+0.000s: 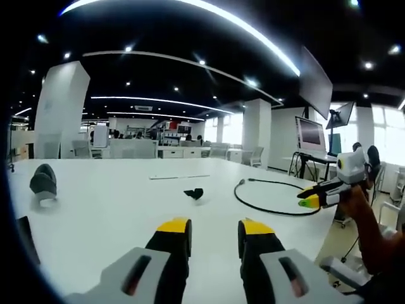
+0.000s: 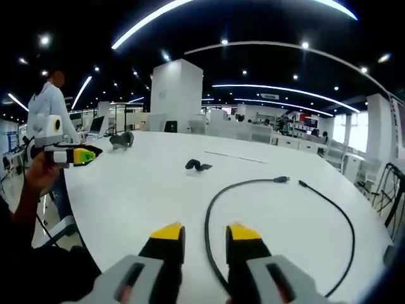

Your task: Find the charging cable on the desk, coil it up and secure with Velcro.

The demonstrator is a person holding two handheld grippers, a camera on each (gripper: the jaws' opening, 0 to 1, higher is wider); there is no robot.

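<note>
Right gripper view: both hand-held grippers apart, empty; cable (image 2: 278, 209) looped on desk (image 2: 139, 190), Velcro strap (image 2: 198, 166) beyond.

My left gripper view looks low across the white table (image 1: 126, 202) from one edge; my right gripper view faces it from another edge — both share the black cable (image 2: 215, 215) and small strap (image 1: 194, 193).

white desk (image 2: 158, 190); on it: blk cable (image 2: 215, 196); blk strap (image 2: 197, 165); grey obj (image 1: 43, 182)
</note>
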